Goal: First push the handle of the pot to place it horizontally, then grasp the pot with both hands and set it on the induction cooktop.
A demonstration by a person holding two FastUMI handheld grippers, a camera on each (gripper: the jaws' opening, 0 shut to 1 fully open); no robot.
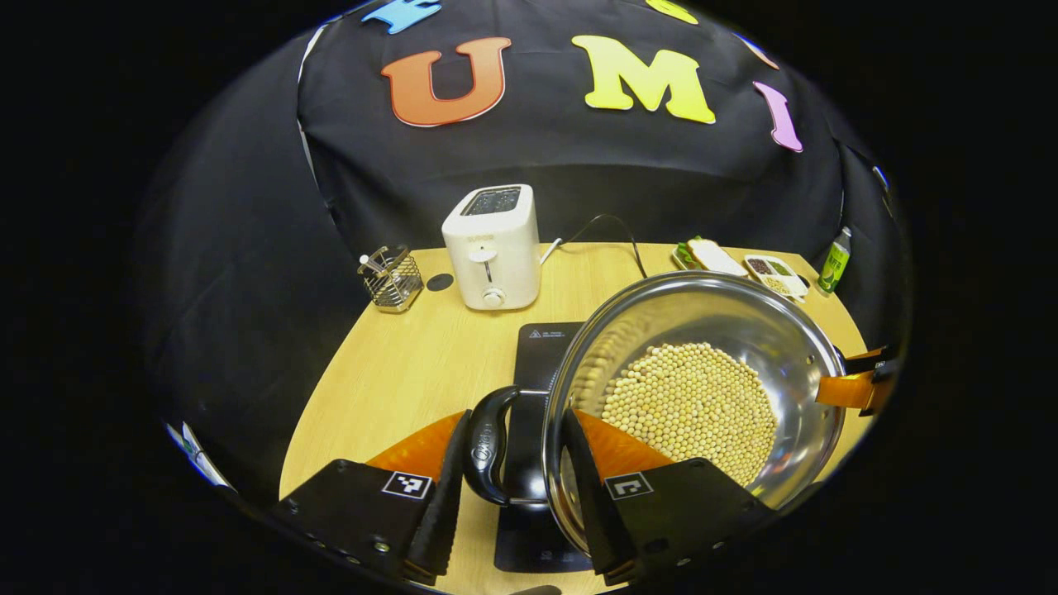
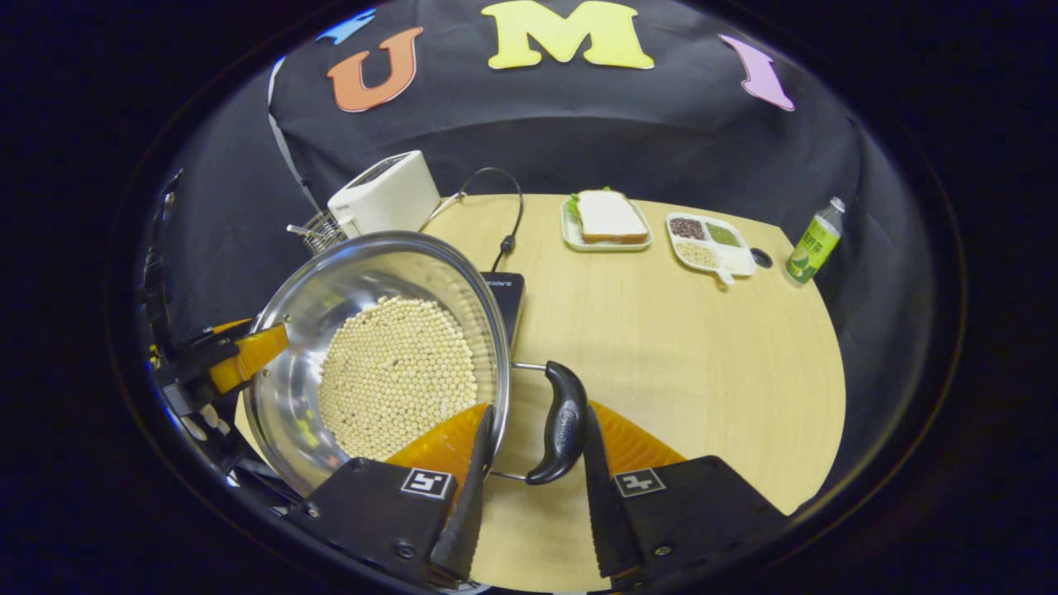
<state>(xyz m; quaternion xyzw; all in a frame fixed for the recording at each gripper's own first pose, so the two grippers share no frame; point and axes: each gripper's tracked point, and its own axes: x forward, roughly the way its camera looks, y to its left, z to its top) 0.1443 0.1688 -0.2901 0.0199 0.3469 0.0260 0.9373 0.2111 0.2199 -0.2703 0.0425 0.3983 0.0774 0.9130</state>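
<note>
Embossed writing on the pot (image 1: 702, 388) handle (image 1: 486, 444) is unreadable.

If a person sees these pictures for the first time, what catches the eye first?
The shiny steel pot full of pale round beans, held up over the black induction cooktop on the wooden table. The left gripper and the right gripper each straddle a black side handle. Behind stands a white toaster.

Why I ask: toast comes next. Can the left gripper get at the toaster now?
Probably not yet: the left gripper has its jaws around the pot handle; otherwise bare table leads to the toaster.
</note>
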